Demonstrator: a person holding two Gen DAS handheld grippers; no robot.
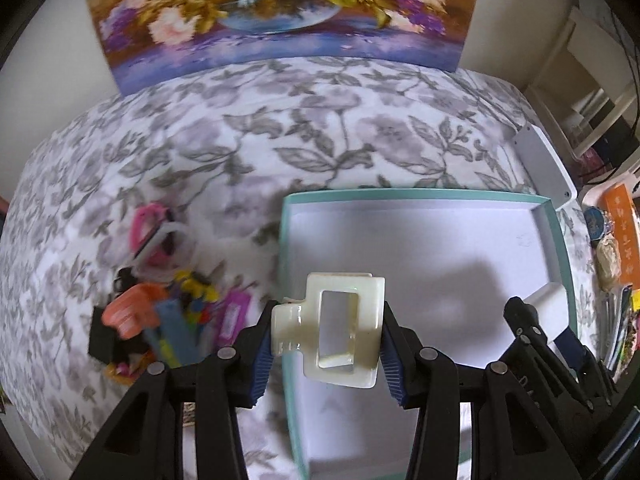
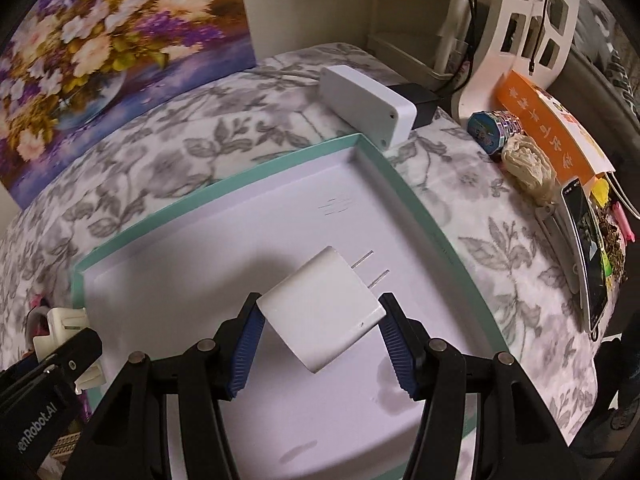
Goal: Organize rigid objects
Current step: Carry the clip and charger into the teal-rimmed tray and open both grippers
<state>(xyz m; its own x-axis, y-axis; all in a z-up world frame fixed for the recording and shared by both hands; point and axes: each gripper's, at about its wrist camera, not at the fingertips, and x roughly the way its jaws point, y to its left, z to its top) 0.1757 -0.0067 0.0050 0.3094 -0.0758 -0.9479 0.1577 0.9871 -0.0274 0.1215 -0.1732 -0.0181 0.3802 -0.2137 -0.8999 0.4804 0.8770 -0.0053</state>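
Left gripper (image 1: 326, 338) fingers clamp cream hair claw clip (image 1: 330, 330); right gripper (image 2: 320, 344) fingers clamp white charger plug (image 2: 320, 314) — both over teal-rimmed tray (image 2: 400, 172), likely for drop-off.

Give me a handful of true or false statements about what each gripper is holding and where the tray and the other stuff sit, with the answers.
1. The left gripper holds a cream hair claw clip. True.
2. The right gripper is empty. False: it is shut on a white plug charger.
3. The charger's prongs point away from the camera. True.
4. The teal-rimmed tray is full of items. False: nothing lies on its white floor.
5. A pile of colourful clips lies left of the tray. True.
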